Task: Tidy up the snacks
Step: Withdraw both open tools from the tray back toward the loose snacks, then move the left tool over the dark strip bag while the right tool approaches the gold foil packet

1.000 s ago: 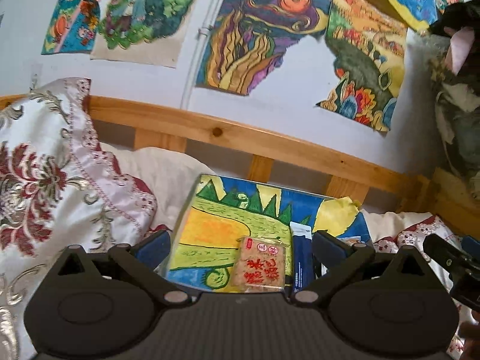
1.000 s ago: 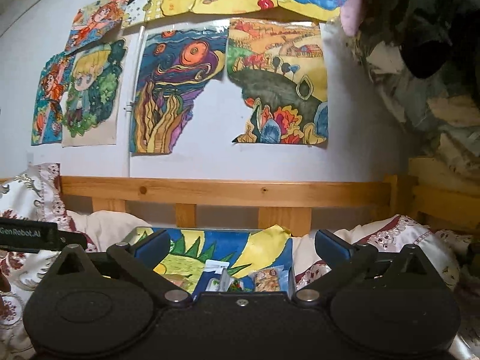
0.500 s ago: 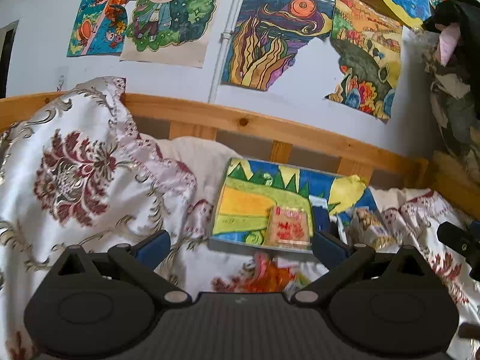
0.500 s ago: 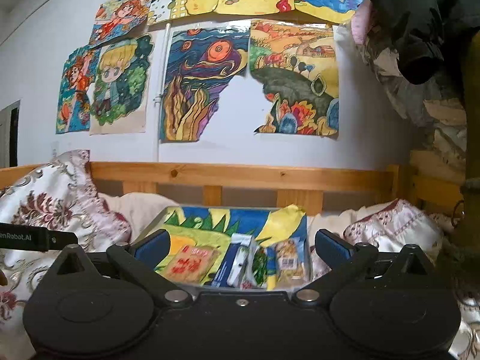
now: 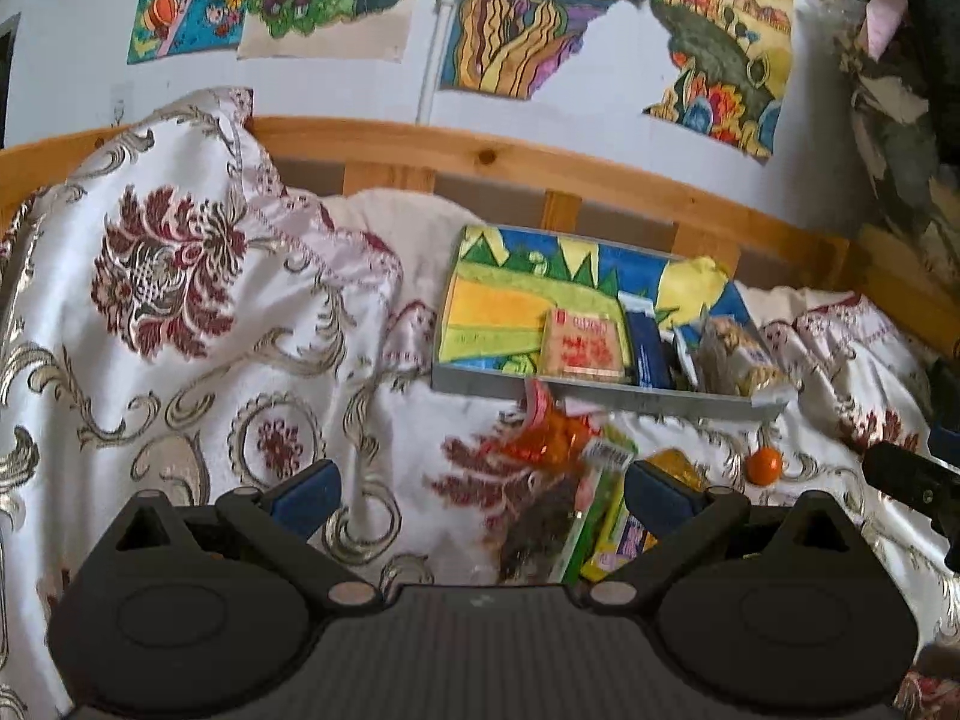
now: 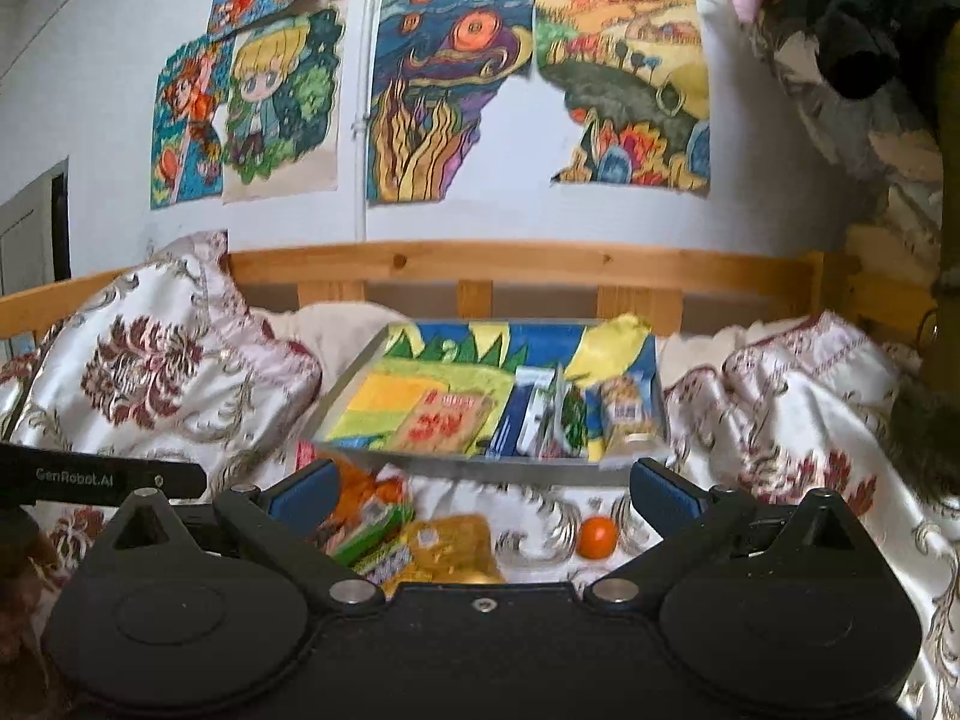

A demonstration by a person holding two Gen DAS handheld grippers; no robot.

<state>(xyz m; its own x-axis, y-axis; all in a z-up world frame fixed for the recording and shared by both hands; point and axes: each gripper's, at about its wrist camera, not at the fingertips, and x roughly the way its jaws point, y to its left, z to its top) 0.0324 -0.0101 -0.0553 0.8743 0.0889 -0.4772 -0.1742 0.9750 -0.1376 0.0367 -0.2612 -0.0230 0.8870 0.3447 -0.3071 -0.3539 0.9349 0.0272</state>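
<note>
Pulled back from the tray (image 6: 456, 468), both my grippers (image 5: 480, 489) (image 6: 483, 489) now hang wide open, empty, over loose snack packets (image 6: 384, 531) off its front edge, where the orange ball (image 6: 597, 537) might roll across slippery bedding.

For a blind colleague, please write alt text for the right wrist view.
The open right gripper hovers over loose snacks and a small orange ball on a floral bedspread. Behind them, a tray holds several snack packets. Colourful drawings hang on the wall.
</note>
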